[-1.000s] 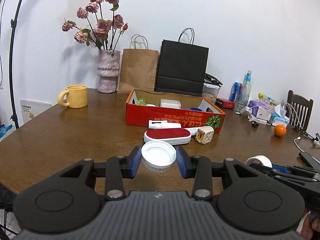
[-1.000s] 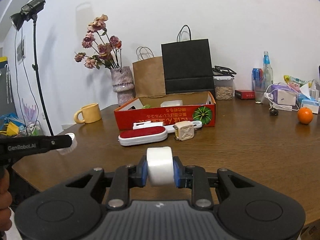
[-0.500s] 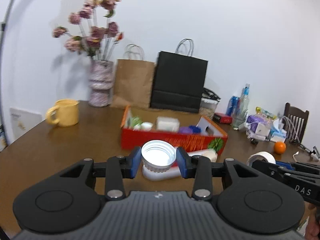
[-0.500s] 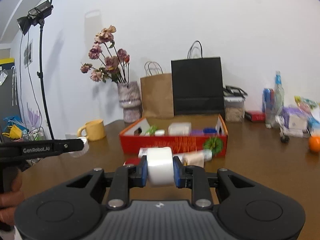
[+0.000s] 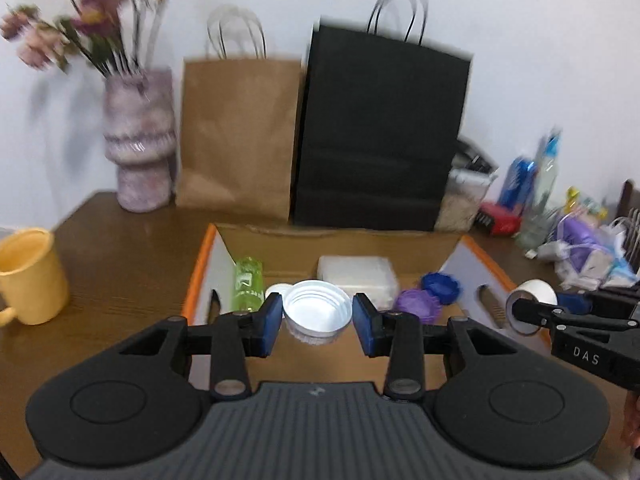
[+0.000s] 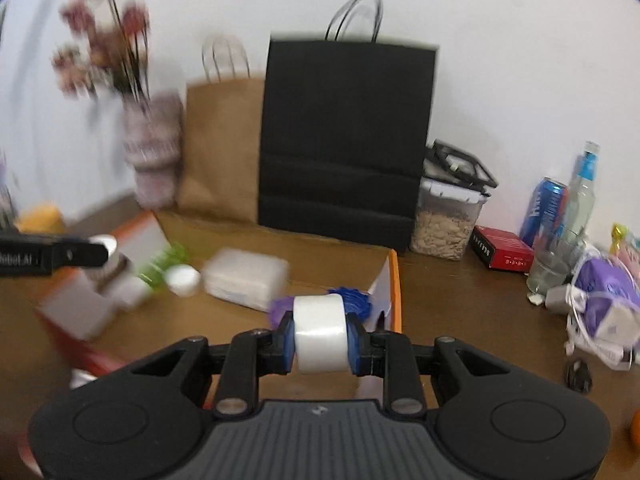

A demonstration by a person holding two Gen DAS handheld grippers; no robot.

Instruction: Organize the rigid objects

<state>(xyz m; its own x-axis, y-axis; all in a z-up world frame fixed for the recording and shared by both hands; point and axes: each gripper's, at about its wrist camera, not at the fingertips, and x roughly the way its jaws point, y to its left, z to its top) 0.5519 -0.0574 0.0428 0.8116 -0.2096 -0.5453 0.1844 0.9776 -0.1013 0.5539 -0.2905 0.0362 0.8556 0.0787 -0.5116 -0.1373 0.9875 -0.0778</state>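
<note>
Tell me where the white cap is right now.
Left wrist view, centre: the white cap sits between the left gripper's fingers, above the box, just ahead of the clear case.

"DAS" on the right gripper [image 5: 532, 312]; "obot.AI" on the left gripper [image 6: 102, 250].

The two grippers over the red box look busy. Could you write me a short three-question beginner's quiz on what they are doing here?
1. True or false: the right gripper is empty.
2. What sits between the fingers of the left gripper? A) a yellow mug B) a white cap, open side up C) a blue can
3. Fill in: both grippers are over the open cardboard ____.

Key:
1. False; it is shut on a white tape roll.
2. B; whether it is still pinched cannot be told.
3. box
</note>
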